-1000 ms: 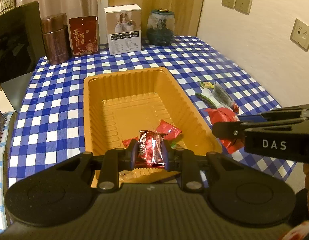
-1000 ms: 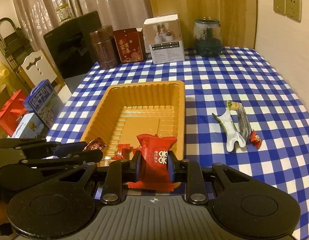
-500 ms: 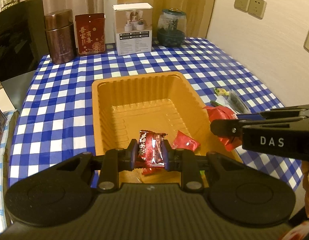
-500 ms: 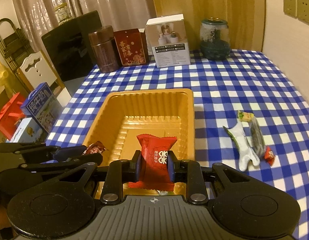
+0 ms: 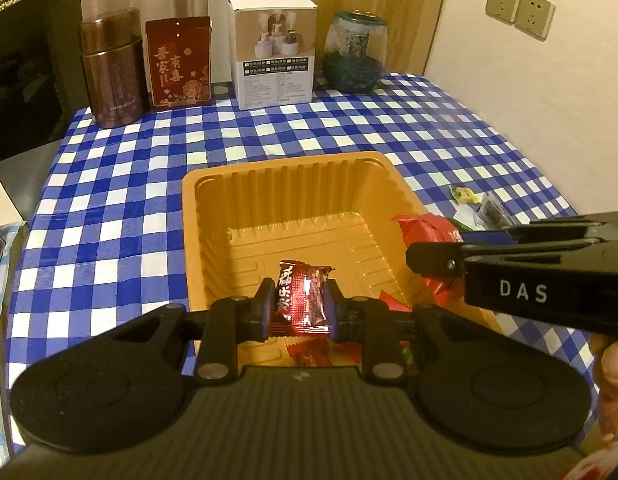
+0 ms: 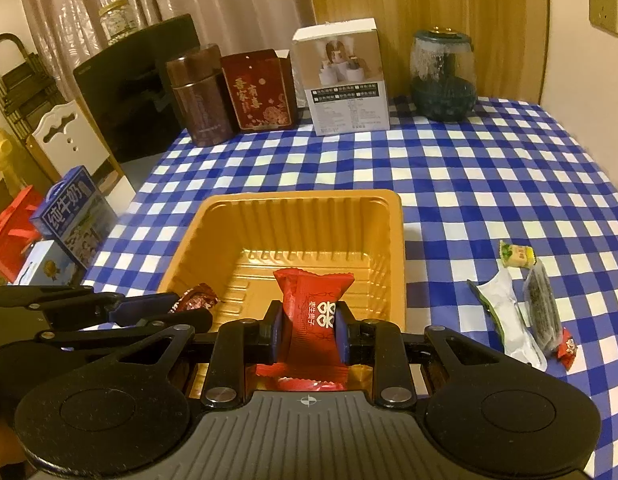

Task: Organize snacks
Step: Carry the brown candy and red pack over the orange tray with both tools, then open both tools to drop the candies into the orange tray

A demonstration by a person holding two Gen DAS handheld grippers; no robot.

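Two light, crinkly snacks are in my tongs: left gripper [image 5: 301, 310] is clamped on the dark red candy [image 5: 303, 300], right gripper [image 6: 309, 330] on the red packet [image 6: 313, 312], both over the near end of the orange tray [image 6: 395, 240]. I think the wrappers are slippery, so mid-body holds suit them.

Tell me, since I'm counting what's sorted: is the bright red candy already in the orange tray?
Not yet. The bright red candy is clamped between the right gripper fingers, held over the orange tray, not lying in it.
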